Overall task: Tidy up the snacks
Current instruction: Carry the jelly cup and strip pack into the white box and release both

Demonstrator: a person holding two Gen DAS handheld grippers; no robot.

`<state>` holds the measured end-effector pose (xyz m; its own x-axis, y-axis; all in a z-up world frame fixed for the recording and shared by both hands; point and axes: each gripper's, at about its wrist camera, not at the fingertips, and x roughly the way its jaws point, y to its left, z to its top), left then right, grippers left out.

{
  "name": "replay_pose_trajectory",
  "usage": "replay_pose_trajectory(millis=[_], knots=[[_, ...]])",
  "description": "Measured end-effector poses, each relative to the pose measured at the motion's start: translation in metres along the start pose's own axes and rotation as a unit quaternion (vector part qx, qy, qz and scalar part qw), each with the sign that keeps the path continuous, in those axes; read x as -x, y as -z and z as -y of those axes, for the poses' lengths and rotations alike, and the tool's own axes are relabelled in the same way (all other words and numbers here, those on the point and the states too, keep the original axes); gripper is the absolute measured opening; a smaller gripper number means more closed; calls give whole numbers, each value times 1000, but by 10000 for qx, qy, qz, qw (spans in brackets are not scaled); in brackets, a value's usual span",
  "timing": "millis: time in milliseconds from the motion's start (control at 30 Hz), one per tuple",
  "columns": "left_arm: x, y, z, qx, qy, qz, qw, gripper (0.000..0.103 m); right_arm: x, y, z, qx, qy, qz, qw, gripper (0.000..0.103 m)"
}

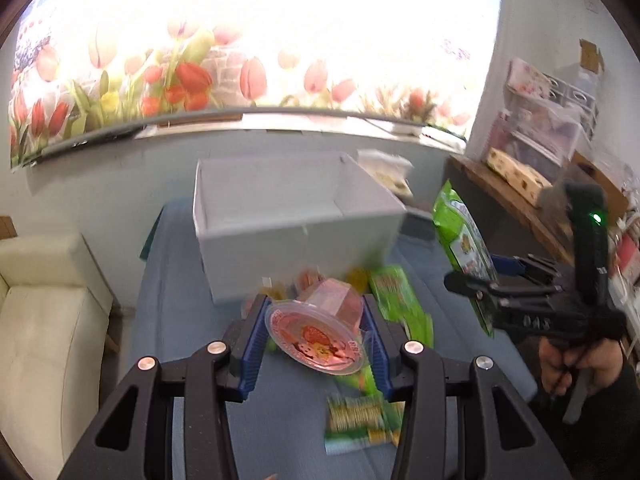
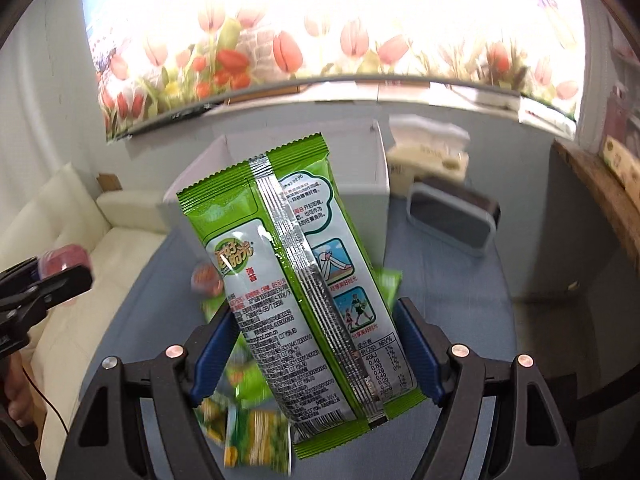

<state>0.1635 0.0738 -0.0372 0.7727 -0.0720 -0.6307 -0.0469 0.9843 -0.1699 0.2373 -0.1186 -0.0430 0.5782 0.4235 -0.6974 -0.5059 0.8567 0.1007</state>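
Note:
My left gripper (image 1: 316, 330) is shut on a pink jelly cup (image 1: 320, 332), held above the blue table in front of the white box (image 1: 288, 236). My right gripper (image 2: 316, 344) is shut on a green snack bag (image 2: 304, 280), held upright above the table; the bag also shows in the left wrist view (image 1: 464, 240), to the right of the box. The white box (image 2: 380, 176) stands behind the bag. More green snack packs (image 1: 396, 300) and small jelly cups (image 1: 308, 278) lie on the table below. The left gripper with its cup appears at the far left of the right wrist view (image 2: 60, 268).
A cream sofa (image 1: 44, 320) is left of the blue table (image 1: 180, 320). A dark lidded container (image 2: 452, 216) and a tissue pack (image 2: 428, 148) stand right of the box. A wooden shelf (image 1: 512, 196) with boxes runs along the right wall.

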Motion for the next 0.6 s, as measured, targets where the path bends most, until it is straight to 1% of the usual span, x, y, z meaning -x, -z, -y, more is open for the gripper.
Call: replay_pose_trajectory(millis=[67, 233, 333, 433, 467, 533, 600], knots=[[-19, -27, -12, 150, 75, 21, 9999, 49, -7, -18, -2, 40, 35, 89, 9999, 81], [-71, -81, -36, 287, -16, 11, 9996, 49, -43, -76, -4, 84, 28, 119, 9999, 81], [-108, -108, -55, 364, -216, -105, 9990, 49, -69, -110, -4, 165, -58, 78, 9998, 81], [-143, -123, -74, 524, -279, -279, 9978, 49, -101, -136, 1, 78, -37, -97, 9999, 81], [-155, -126, -80, 581, -325, -357, 9971, 49, -108, -140, 2, 45, -64, -137, 9999, 81], [-168, -129, -86, 587, -384, -437, 9966, 49, -124, -149, 4, 21, -110, -197, 9997, 81], [-179, -128, -88, 506, -481, -520, 9962, 49, -139, -153, 4, 42, 18, -309, 9995, 81]])
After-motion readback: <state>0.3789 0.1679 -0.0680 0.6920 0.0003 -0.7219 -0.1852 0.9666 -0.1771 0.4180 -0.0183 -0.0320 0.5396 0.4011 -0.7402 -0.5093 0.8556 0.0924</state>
